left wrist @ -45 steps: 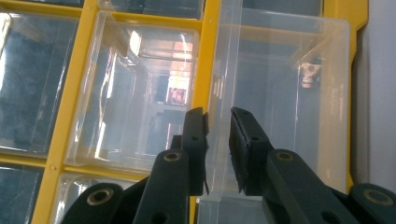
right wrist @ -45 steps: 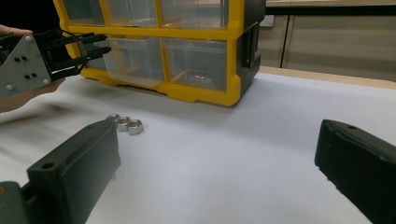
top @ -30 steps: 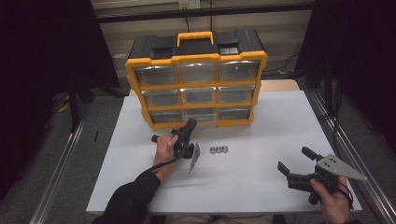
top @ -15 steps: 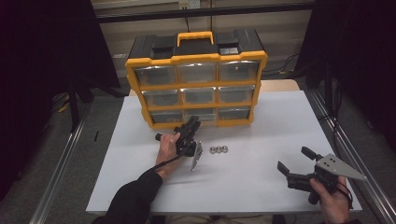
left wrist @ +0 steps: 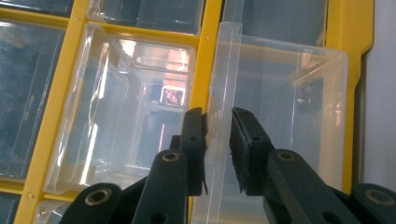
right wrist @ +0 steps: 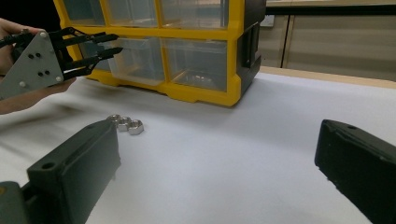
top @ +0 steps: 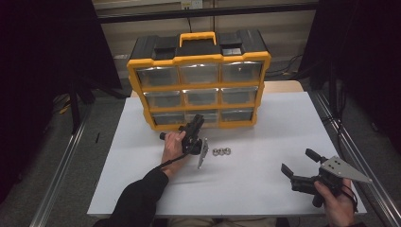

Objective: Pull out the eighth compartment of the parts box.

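Clear plastic drawer (left wrist: 275,126) at the organizer's (top: 198,80) bottom row, frame centre, has its thin handle between the left gripper's (left wrist: 218,135) narrow, just-closing jaws, which may slip off when pulled.

No readable text, labels, brand names, numbers or signs appear anywhere: none on the yellow and black plastic drawer organiser (top: 198,85), none on its clear plastic drawers (left wrist: 275,116), none on the white table top (top: 265,179)
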Available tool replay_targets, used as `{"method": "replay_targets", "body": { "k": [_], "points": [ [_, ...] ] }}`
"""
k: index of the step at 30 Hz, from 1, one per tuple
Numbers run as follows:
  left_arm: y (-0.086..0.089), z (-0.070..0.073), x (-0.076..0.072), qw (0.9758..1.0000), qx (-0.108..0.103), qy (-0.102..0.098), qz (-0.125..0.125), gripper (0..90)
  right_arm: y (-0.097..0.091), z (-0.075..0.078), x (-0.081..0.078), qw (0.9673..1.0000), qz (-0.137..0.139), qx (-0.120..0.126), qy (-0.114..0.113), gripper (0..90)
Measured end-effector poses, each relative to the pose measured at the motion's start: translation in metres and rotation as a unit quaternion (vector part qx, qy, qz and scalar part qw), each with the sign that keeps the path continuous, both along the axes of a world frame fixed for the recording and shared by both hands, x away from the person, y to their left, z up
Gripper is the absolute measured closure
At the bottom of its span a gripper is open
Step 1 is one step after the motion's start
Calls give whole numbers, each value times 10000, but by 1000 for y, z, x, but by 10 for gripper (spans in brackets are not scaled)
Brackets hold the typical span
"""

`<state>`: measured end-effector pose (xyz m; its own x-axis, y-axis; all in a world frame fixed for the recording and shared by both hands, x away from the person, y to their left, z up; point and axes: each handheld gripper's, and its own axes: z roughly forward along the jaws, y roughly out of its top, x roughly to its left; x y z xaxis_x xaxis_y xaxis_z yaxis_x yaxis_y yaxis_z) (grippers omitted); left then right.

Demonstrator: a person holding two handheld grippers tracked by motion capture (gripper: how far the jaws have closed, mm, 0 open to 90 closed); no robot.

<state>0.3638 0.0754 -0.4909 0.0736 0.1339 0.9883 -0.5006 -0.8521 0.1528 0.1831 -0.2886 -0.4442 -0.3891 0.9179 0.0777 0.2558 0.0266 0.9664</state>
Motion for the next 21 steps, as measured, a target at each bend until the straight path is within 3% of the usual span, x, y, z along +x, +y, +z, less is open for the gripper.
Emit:
{"method": "replay_targets", "body": {
  "k": [1,4,7,14,15,21],
  "points": [
    [1,1,-1,9999,133,-38,69,766,0,0,0,10000,-1,1,1,0],
    [1,2,-4,9997,206,-88,72,770,0,0,0,10000,-10,11,9,0],
    [1,-1,-6,9999,74,-57,-118,772,0,0,0,10000,-12,8,5,0],
    [3,1,-12,9996,211,-107,-146,776,0,0,0,10000,-13,5,5,0],
    [3,0,-13,9998,142,-59,-155,776,0,0,0,10000,-16,9,10,0],
    [5,1,-18,9996,173,-113,-186,776,0,0,0,10000,-16,6,5,0]
  ]
}}
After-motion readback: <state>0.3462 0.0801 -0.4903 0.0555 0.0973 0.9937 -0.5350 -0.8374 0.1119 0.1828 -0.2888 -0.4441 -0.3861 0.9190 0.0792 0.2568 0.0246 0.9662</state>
